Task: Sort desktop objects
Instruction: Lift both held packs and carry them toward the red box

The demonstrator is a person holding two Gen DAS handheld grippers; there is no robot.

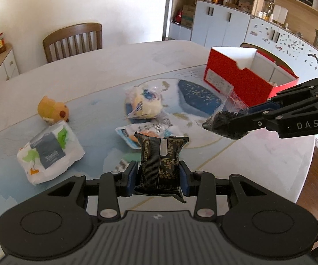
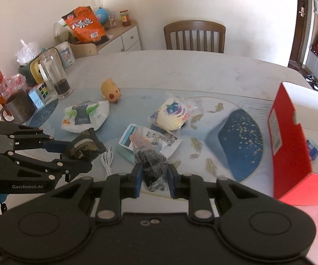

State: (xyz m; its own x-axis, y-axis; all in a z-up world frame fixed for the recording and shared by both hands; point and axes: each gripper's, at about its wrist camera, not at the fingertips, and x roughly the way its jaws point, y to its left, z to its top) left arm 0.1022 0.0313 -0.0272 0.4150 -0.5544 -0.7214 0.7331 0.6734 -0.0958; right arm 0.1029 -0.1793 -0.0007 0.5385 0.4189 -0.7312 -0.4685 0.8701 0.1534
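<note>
My left gripper (image 1: 158, 173) is shut on a black snack packet with gold print (image 1: 160, 163) and holds it above the table; it also shows in the right wrist view (image 2: 84, 146). My right gripper (image 2: 153, 176) is shut on a clear packet of dark pieces (image 2: 152, 167), seen from the left wrist view (image 1: 225, 123) near the red box (image 1: 247, 77). On the table lie a wrapped bun (image 1: 143, 103), a white tissue pack (image 1: 50, 152), a yellow toy (image 1: 53, 110) and a flat white-blue packet (image 1: 145, 132).
The open red box (image 2: 291, 137) stands at the table's right. A white cable (image 2: 107, 161) and a green item (image 2: 125, 152) lie on the table. A glass jar (image 2: 53, 72), a mug (image 2: 19, 108) and a puzzle cube (image 2: 42, 90) crowd the far left. Chair (image 2: 194, 35) behind.
</note>
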